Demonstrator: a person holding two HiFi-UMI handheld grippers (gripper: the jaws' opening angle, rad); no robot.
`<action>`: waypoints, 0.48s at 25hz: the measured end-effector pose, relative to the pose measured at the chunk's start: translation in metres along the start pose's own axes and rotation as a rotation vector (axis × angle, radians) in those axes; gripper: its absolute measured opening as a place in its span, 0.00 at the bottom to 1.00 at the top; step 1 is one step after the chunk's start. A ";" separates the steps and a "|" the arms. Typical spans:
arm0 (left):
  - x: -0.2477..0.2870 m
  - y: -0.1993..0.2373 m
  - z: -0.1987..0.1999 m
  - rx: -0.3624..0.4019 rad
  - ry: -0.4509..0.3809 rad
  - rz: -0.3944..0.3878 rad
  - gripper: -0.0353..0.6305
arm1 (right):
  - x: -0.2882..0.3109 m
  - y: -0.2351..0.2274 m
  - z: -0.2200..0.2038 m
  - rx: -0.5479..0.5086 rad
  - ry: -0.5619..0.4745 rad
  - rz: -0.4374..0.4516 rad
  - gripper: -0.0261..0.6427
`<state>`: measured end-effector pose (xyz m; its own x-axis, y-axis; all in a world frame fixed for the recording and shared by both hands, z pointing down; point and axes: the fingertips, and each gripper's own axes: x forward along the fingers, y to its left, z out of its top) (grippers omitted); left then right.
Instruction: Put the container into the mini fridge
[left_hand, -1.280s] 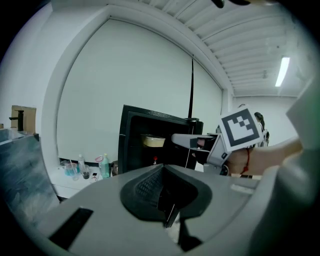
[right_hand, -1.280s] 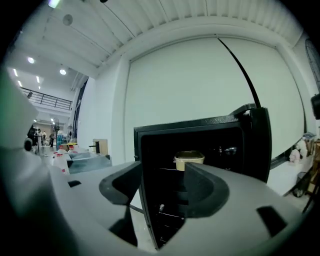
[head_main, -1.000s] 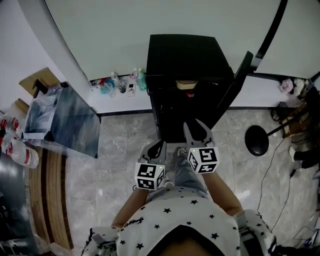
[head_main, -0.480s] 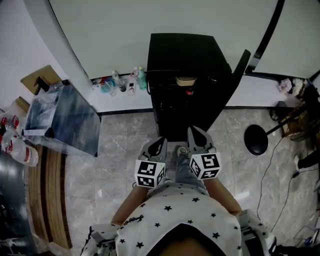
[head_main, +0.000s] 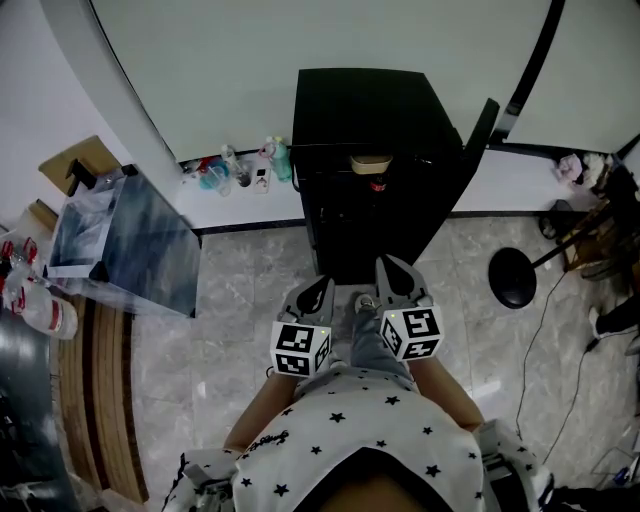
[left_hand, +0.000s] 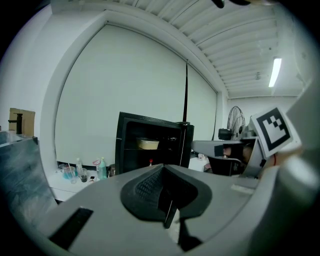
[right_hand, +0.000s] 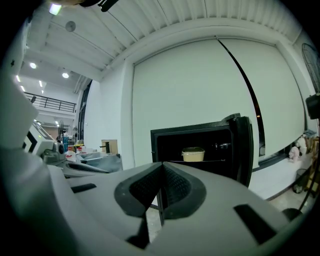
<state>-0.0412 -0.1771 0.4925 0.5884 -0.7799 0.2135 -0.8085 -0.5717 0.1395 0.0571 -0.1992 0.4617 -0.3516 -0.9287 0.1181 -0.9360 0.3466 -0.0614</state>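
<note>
The black mini fridge (head_main: 375, 150) stands against the wall with its door (head_main: 478, 135) swung open to the right. A beige container (head_main: 370, 164) with a lid sits on its upper shelf, also seen as the container (right_hand: 193, 154) in the right gripper view and the container (left_hand: 147, 144) in the left gripper view. Both grippers hang in front of the fridge, close to my body. My left gripper (head_main: 318, 292) is shut and empty. My right gripper (head_main: 392, 272) is shut with nothing between its jaws.
Several bottles and cups (head_main: 235, 168) stand on the white ledge left of the fridge. A glass-topped table (head_main: 125, 240) is at the left. A round black stand base (head_main: 513, 279) with cables lies on the tiled floor at the right.
My right gripper's jaws have closed and it has drawn back toward my body. The left gripper has barely moved.
</note>
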 end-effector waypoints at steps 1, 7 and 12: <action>0.001 0.000 0.000 -0.001 0.001 -0.001 0.07 | 0.000 -0.001 0.000 0.002 0.000 0.000 0.03; 0.002 0.001 -0.002 -0.004 0.009 -0.007 0.07 | 0.002 -0.001 -0.001 0.007 0.005 -0.001 0.03; 0.003 0.002 -0.002 -0.007 0.006 -0.006 0.07 | 0.005 -0.003 -0.001 0.008 0.004 0.000 0.03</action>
<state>-0.0415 -0.1802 0.4955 0.5929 -0.7752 0.2182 -0.8052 -0.5742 0.1477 0.0581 -0.2042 0.4637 -0.3514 -0.9282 0.1221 -0.9360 0.3452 -0.0692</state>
